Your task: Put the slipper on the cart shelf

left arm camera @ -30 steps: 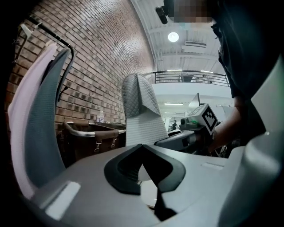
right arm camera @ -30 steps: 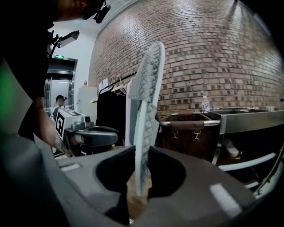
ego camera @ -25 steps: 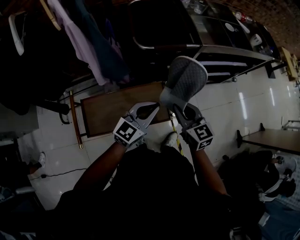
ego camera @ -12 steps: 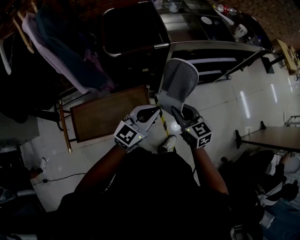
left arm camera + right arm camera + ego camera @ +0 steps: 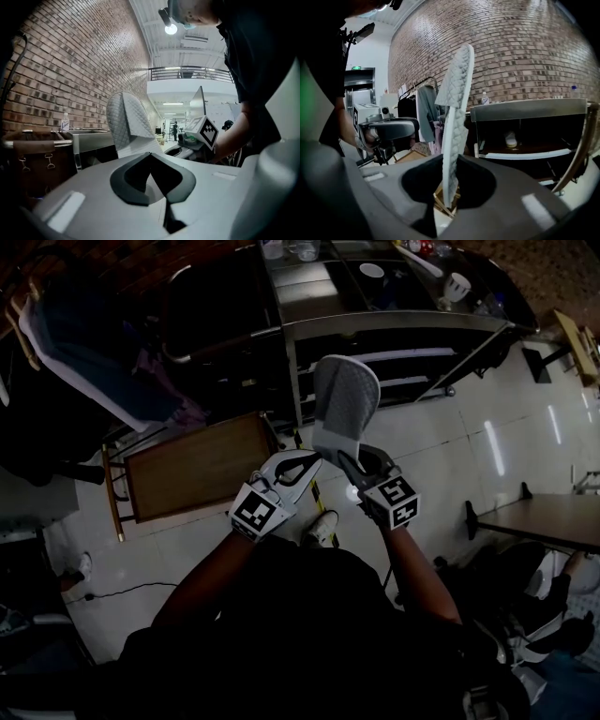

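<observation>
Right claw (image 5: 361,463) clamped on one end of the slipper (image 5: 345,404). The right gripper view shows the jaws pressed on either face of the thin quilted sole, seen edge-on, with the rest of the slipper rising free above them. Long axis: straight out from the claw's tips, along the line of the jaws, so the free end leads and the held end trails. The cart (image 5: 375,315) lies ahead of the claw, beyond the slipper's free end. In the right gripper view its shelf (image 5: 529,153) shows ahead and to the right of the slipper, lower than the free end and apart from it. A small pale thing (image 5: 511,139), perhaps a second slipper, lies on the shelf. Left claw (image 5: 302,468) sits just to the left of the right claw, jaws together on nothing, clear of the slipper. Judgement: the right claw is the nearer and the only loaded one. The coming move likely calls for a reach forward, with the free end tipped down to pass under the cart's top onto the shelf.
</observation>
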